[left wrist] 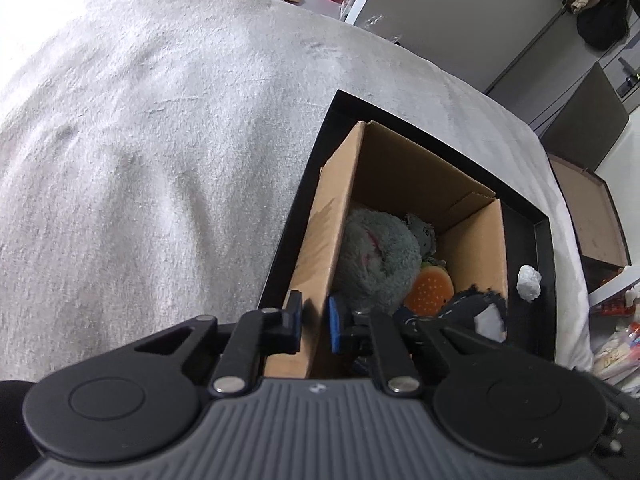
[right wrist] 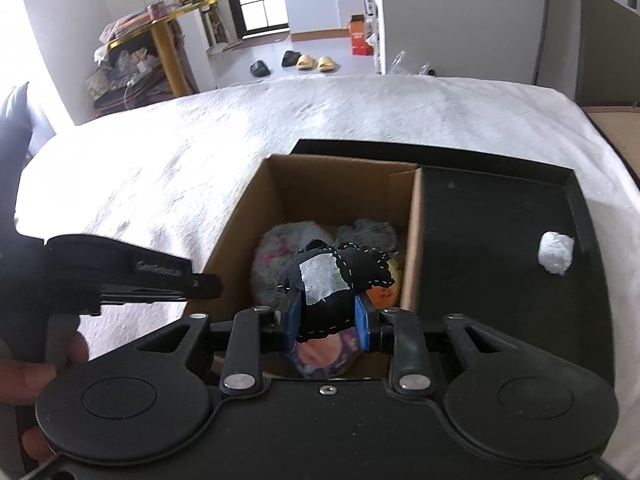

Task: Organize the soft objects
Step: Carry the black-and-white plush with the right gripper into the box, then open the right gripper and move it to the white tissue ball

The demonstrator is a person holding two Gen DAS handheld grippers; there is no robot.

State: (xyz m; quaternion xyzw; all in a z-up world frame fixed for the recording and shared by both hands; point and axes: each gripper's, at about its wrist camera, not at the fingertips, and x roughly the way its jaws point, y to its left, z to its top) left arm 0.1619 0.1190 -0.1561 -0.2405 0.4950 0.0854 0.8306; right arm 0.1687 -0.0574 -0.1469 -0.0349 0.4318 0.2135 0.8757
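orange carton (right wrist: 359, 36), lettering unreadable

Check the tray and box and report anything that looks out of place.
A crumpled white wad lies alone on the black tray, outside the cardboard box where the plush toys are. It looks like paper, though that is uncertain.

Left claw (left wrist: 316, 328) clamped shut — right claw (right wrist: 327, 322) gripping, angled downward.

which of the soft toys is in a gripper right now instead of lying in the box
The black stitched toy with the white patch, pinched between the right gripper pads above the cardboard box. The grey plush and the burger toy lie loose inside.
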